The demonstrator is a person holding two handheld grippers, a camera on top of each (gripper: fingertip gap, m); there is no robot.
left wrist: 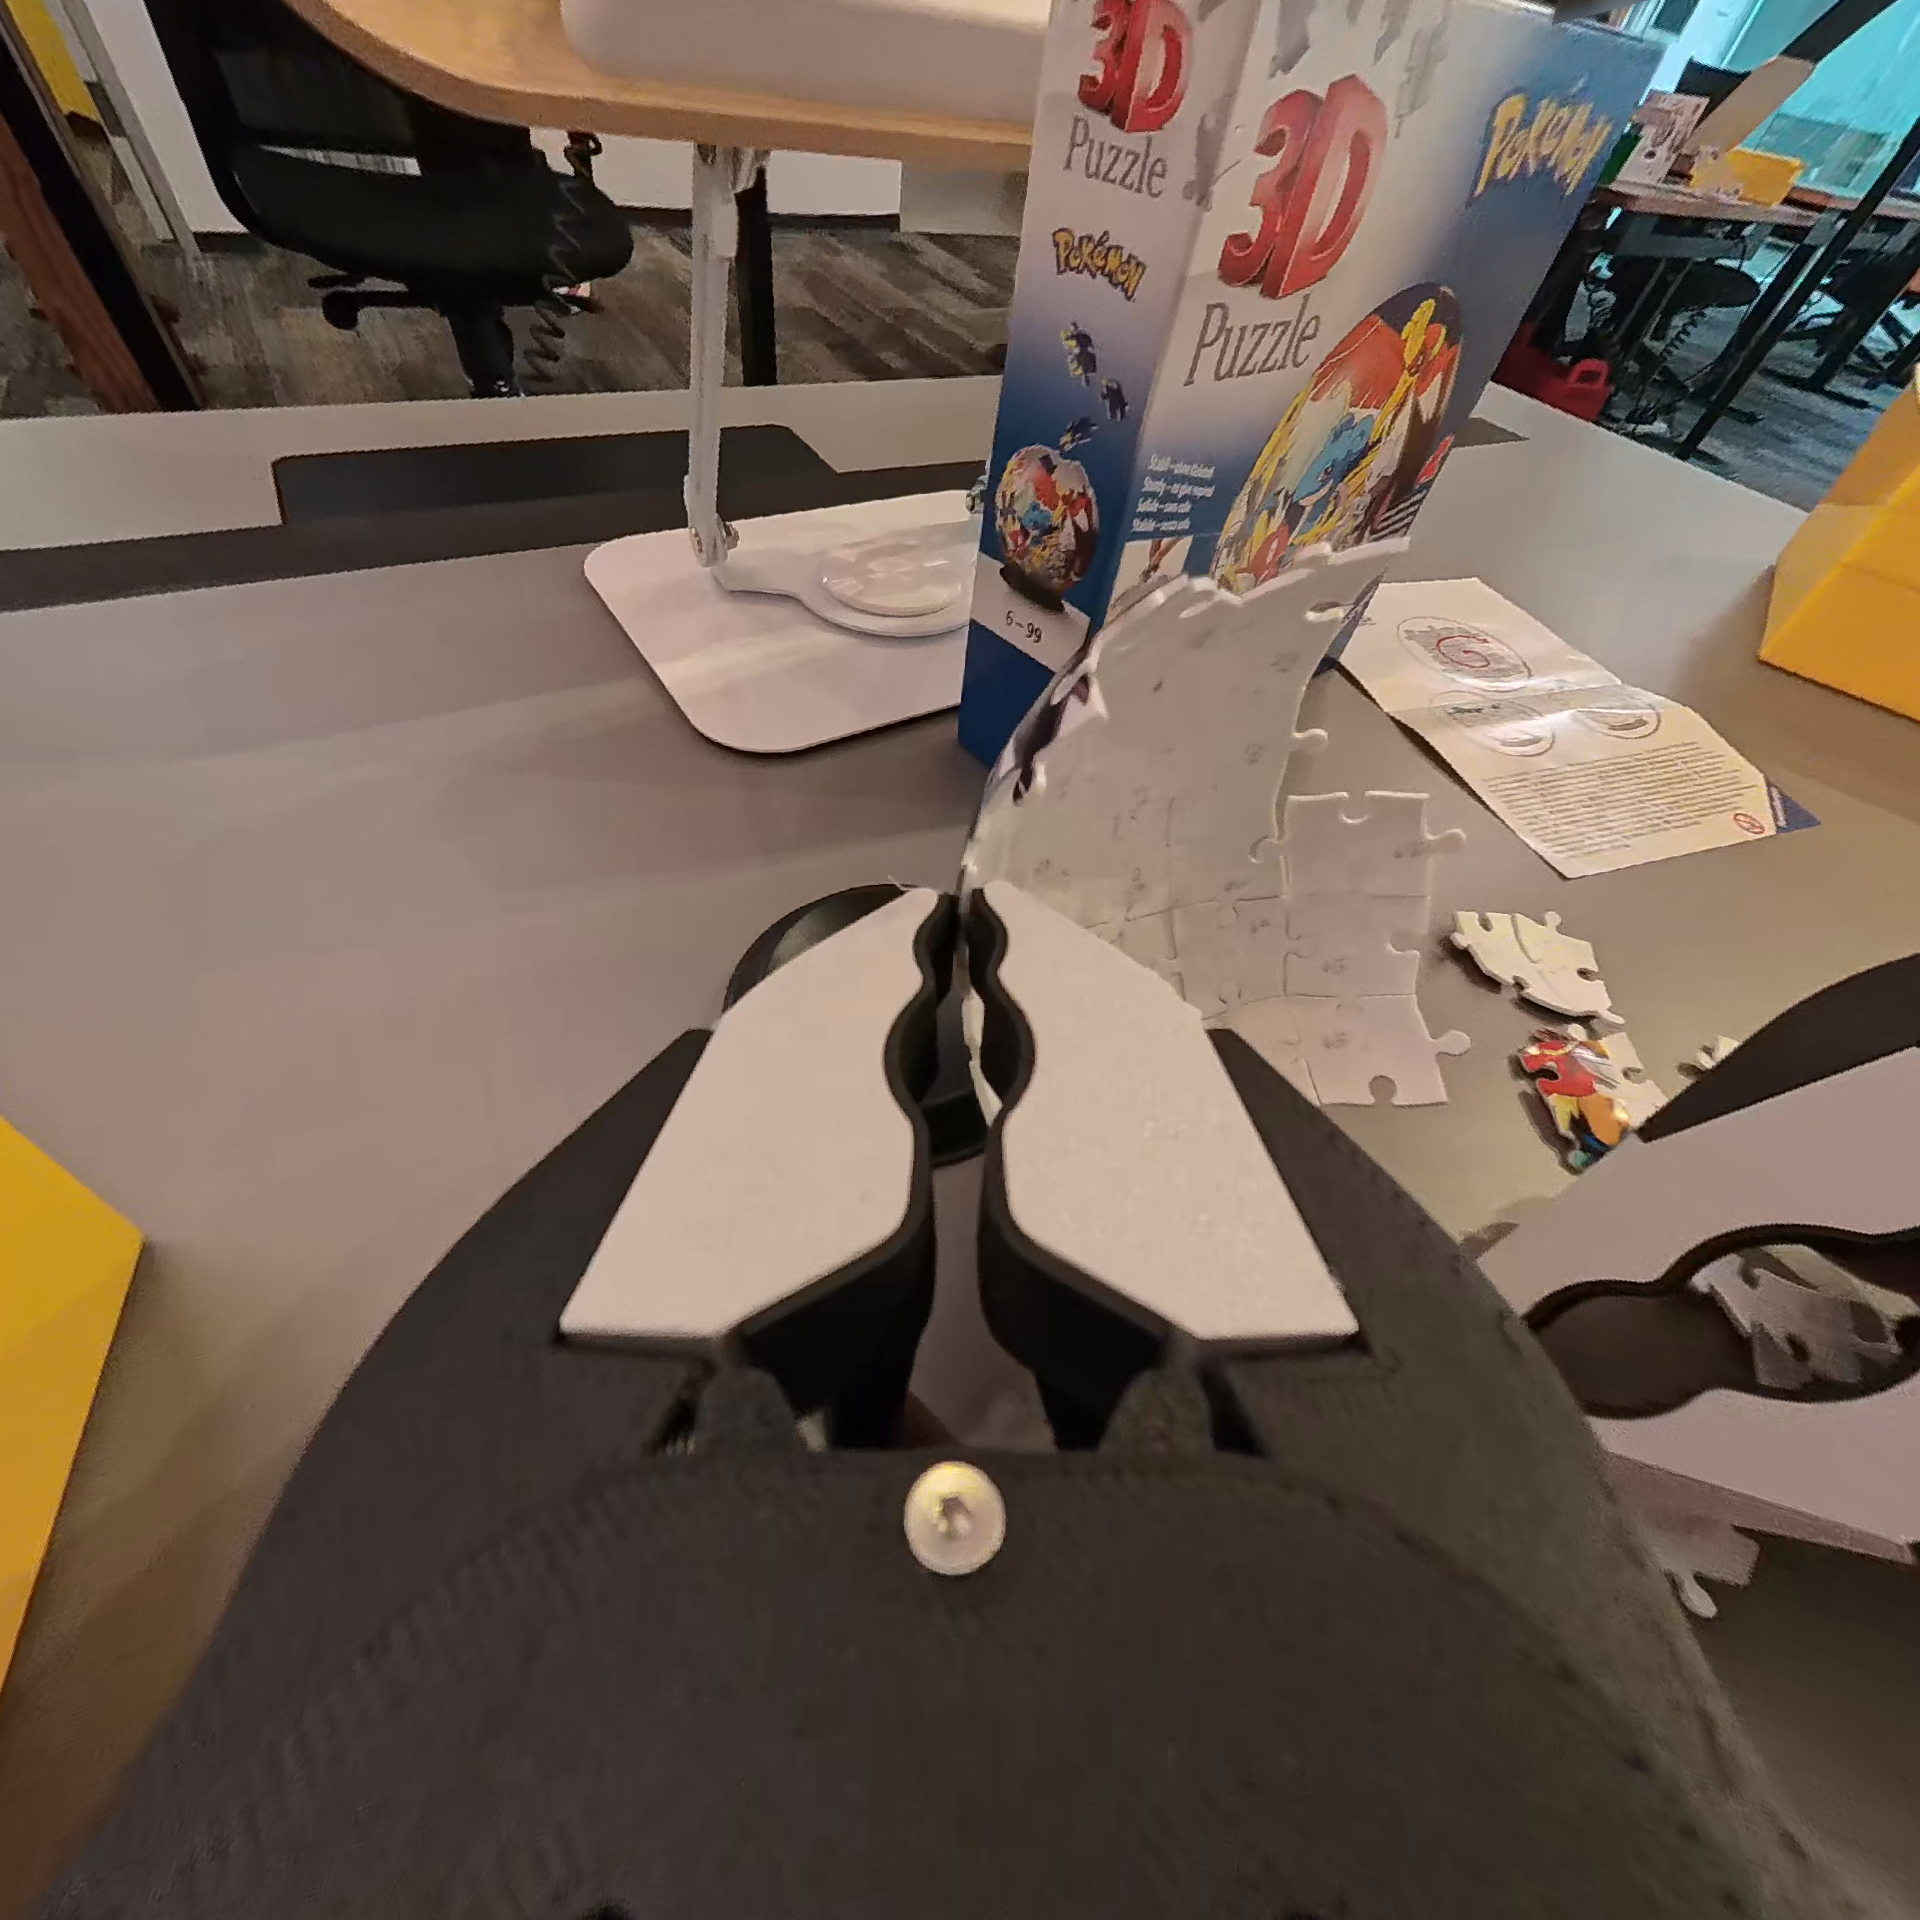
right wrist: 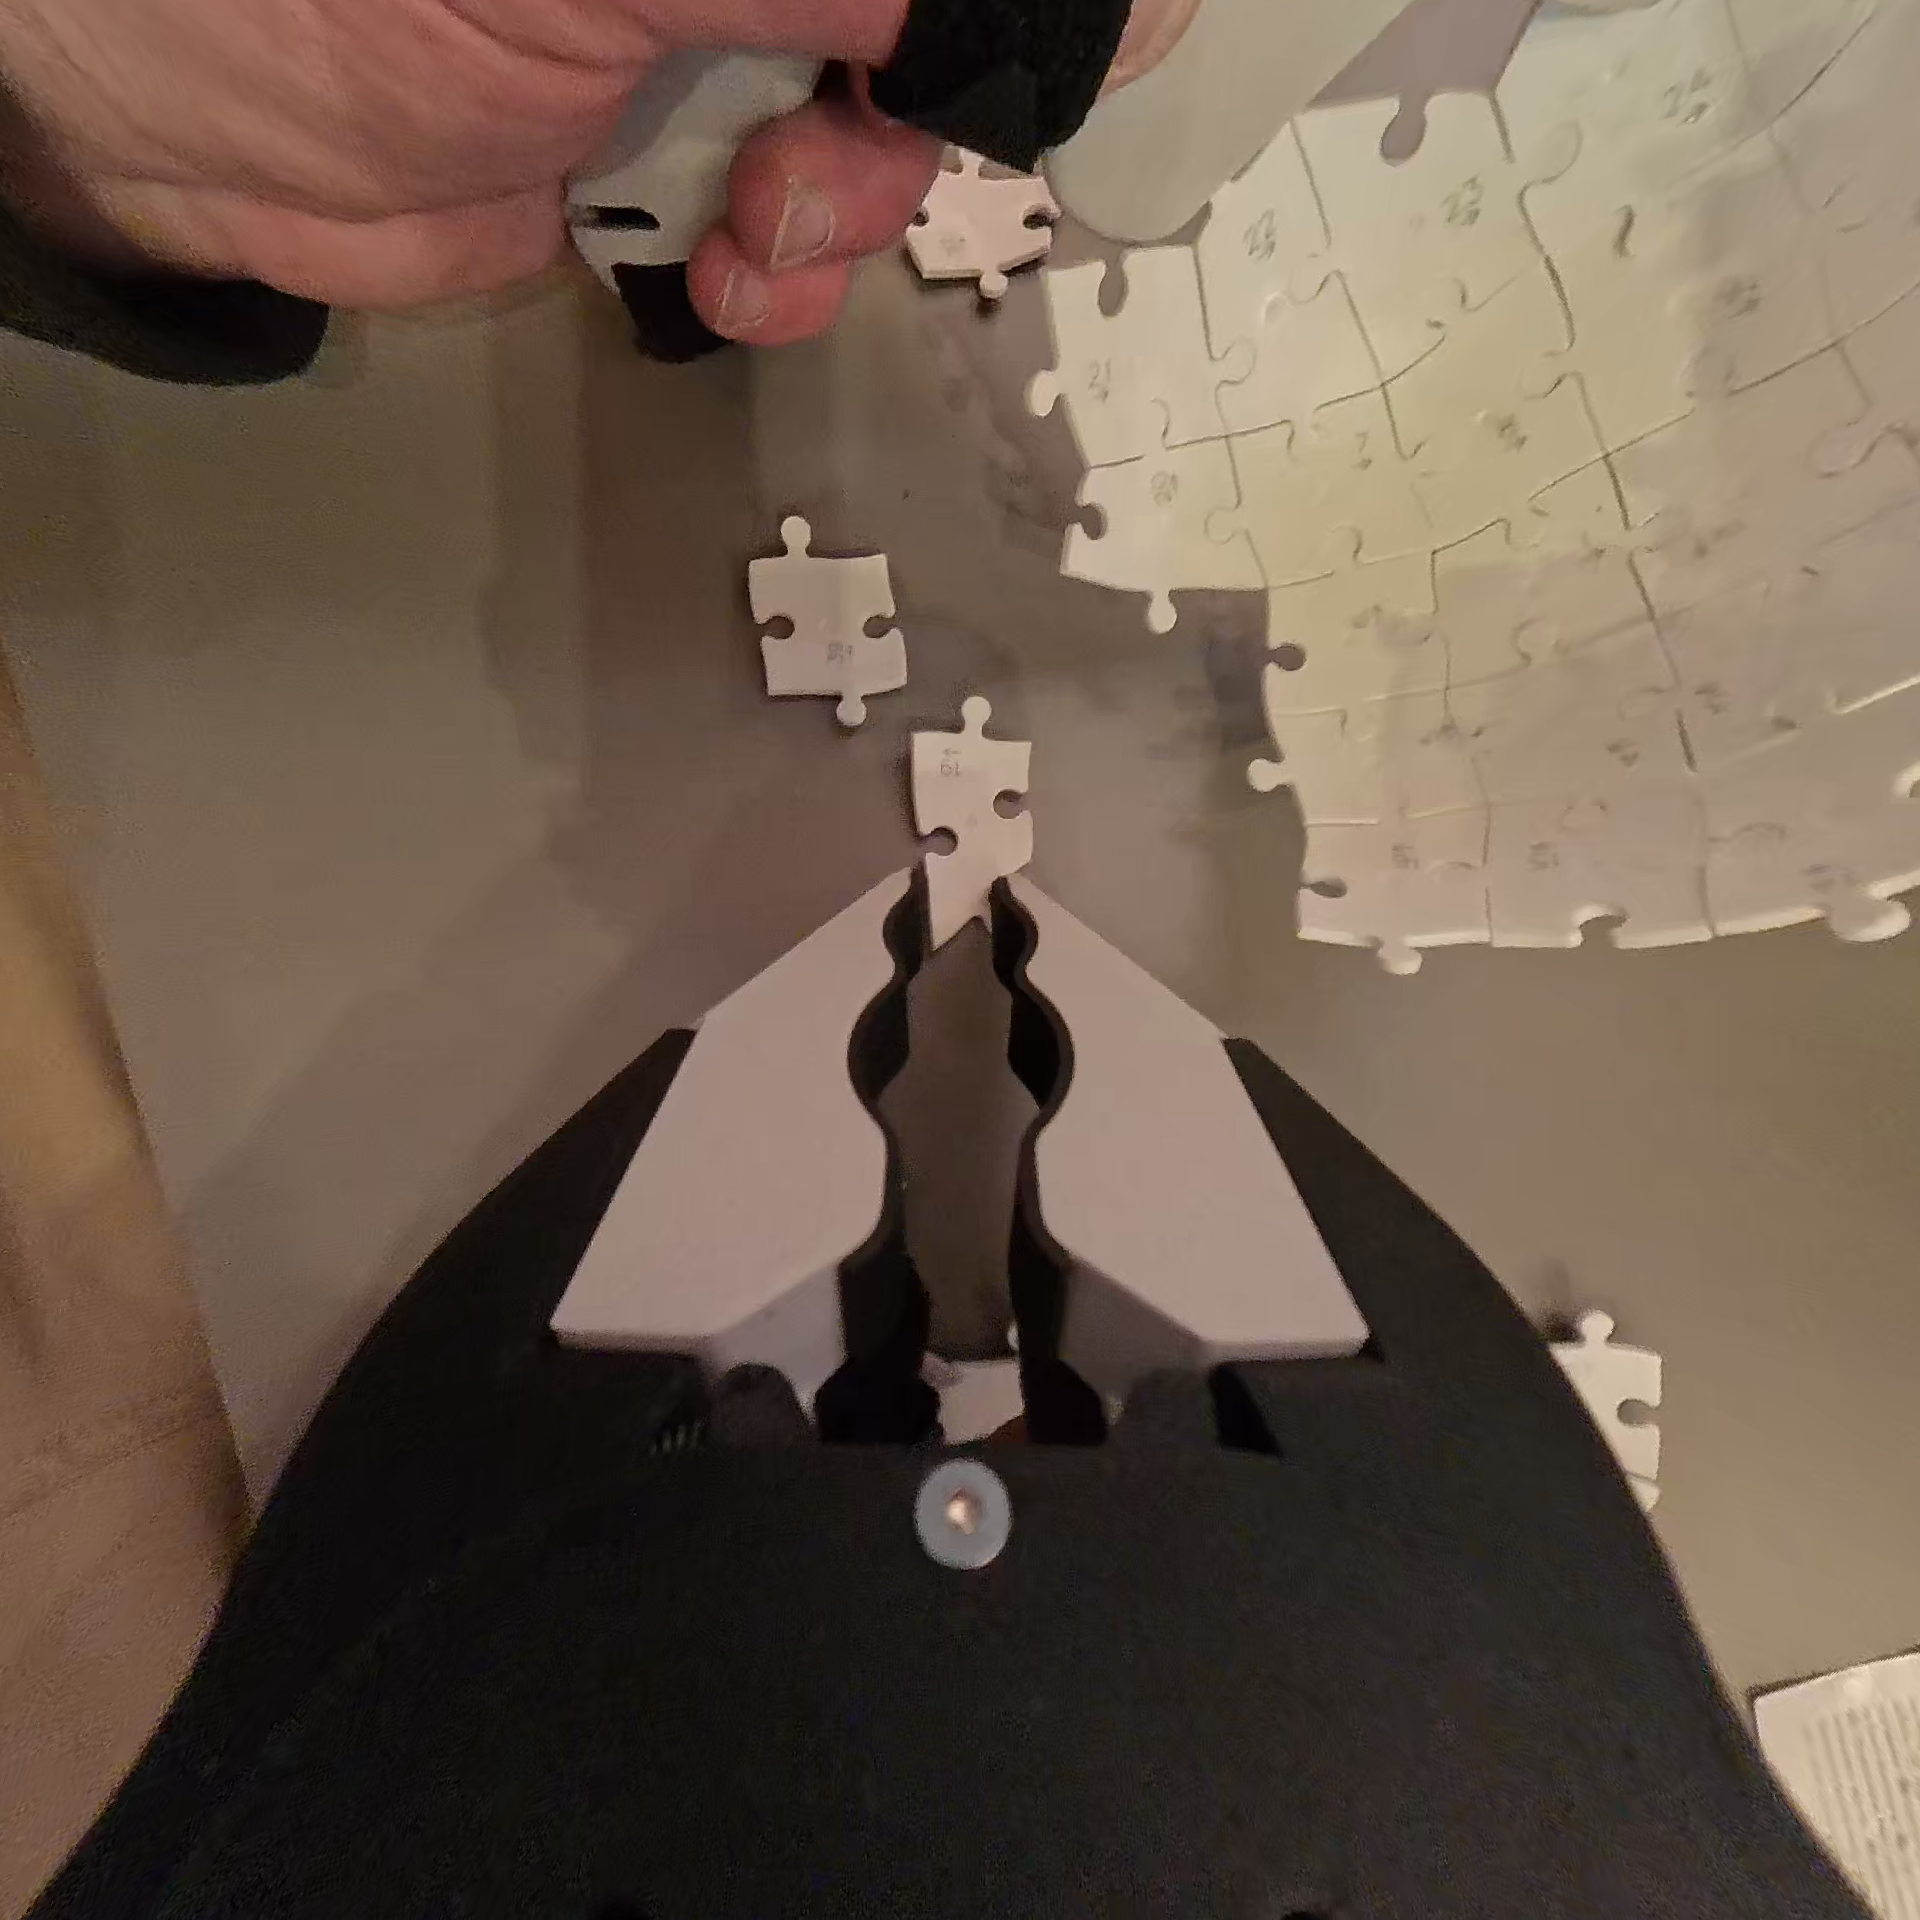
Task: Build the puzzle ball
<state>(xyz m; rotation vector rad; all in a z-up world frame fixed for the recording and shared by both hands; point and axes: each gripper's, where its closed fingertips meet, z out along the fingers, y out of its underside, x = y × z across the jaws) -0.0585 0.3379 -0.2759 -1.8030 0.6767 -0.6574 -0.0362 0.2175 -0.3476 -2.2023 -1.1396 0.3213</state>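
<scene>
My left gripper [left wrist: 961, 914] is shut on the edge of the partly built puzzle ball [left wrist: 1174, 727], a curved white shell that stands on edge on the grey table [left wrist: 416, 883]. A black ring stand [left wrist: 800, 940] lies just behind the left finger. My right gripper [right wrist: 961, 894] is shut on a single white puzzle piece [right wrist: 971, 800], held over the table to the left of the shell [right wrist: 1558, 571]. One of the right gripper's fingers [left wrist: 1766, 1164] shows at the right edge of the left wrist view.
The puzzle box [left wrist: 1247, 364] stands behind the shell, with a leaflet [left wrist: 1579, 727] to its right. Loose pieces lie on the table [right wrist: 826, 634] [right wrist: 982, 223] [left wrist: 1538, 966]. A hand [right wrist: 416, 135] holds the left gripper. Yellow boxes [left wrist: 1860, 561] and a white stand base [left wrist: 790, 644] sit nearby. The gap from one gripper's tips to the other's is roughly 15 centimetres.
</scene>
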